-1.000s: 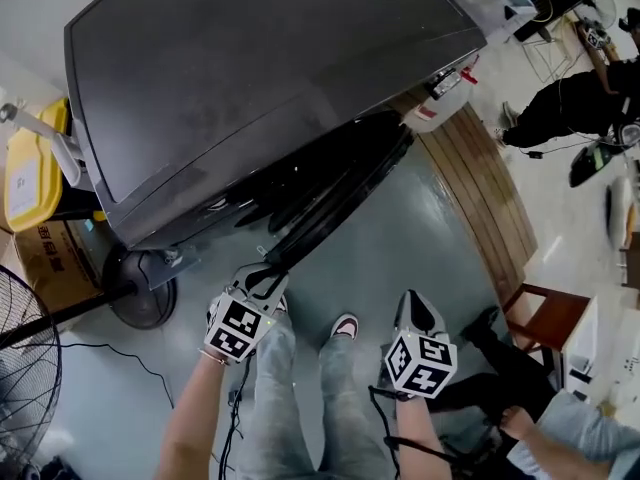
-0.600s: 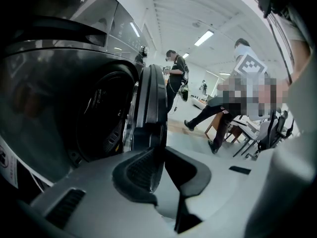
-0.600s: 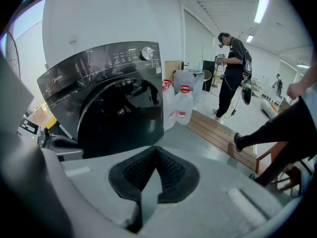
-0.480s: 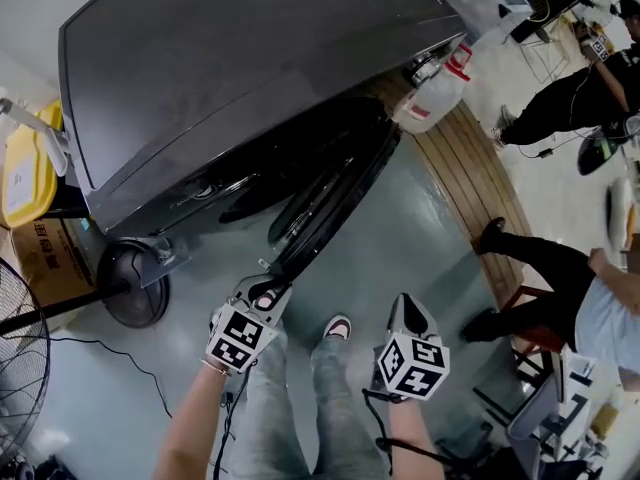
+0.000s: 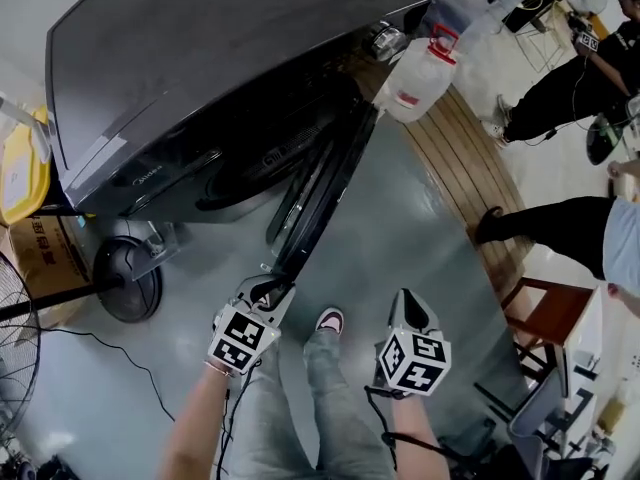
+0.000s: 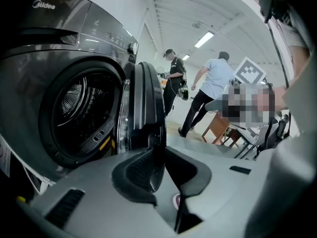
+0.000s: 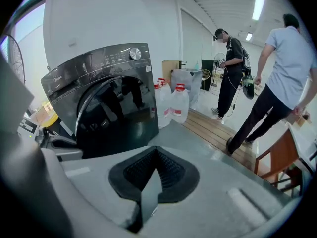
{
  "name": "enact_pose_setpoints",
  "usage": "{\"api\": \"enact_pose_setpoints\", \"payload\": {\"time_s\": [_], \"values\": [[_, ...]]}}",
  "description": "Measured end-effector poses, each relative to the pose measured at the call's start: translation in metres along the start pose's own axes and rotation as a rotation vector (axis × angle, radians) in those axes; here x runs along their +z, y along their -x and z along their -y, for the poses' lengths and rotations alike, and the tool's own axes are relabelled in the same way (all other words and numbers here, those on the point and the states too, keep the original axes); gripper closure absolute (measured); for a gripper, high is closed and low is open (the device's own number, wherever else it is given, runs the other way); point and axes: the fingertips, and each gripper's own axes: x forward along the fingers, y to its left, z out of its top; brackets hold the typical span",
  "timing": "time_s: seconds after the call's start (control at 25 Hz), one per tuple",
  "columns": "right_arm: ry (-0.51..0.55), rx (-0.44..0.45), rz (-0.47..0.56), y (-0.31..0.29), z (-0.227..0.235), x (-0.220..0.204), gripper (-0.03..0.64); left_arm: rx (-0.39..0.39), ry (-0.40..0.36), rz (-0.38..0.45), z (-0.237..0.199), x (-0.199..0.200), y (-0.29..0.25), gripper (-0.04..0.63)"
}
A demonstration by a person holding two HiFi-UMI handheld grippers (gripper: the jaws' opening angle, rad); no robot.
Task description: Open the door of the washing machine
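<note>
Noted: the door (image 5: 320, 193) of the washing machine (image 5: 200, 68) stands wider than a second ago — it now juts out nearly edge-on, with the drum opening (image 6: 81, 113) exposed. The left gripper (image 5: 272, 286) has the door's free rim between its jaws; they have just been opening slightly, pads still against the rim. The right gripper (image 5: 408, 300) hangs apart over the floor (image 5: 400, 228), jaws together, nothing in them. Lettering — "Midea" (image 6: 43, 4) on the machine's top corner; the jug (image 5: 420, 78) label is illegible.
</note>
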Motion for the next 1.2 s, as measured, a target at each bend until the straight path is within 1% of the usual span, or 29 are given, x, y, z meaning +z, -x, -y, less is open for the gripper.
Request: {"api": "enact_pose_setpoints", "payload": {"time_s": [0.28,0.48,0.72,0.88,1.2], "values": [[-0.019,-0.008,0.012,0.008,0.033,-0.011,0.612,0.019,0.025,0.009,0.024,0.001,-0.013,0.528],[-0.058,-0.023,0.013,0.015,0.054,-0.024,0.612,0.007,0.032,-0.008,0.041,-0.002,-0.025,0.525],[-0.129,-0.064,0.016,0.022,0.075,-0.041,0.612,0.001,0.041,-0.024,0.057,-0.003,-0.036,0.520],[-0.177,-0.095,0.026,0.025,0.090,-0.044,0.612,-0.013,0.041,-0.031,0.069,0.000,-0.044,0.515],[-0.203,-0.147,0.043,0.032,0.119,-0.045,0.612,-0.027,0.042,-0.032,0.097,0.009,-0.064,0.511]]}}
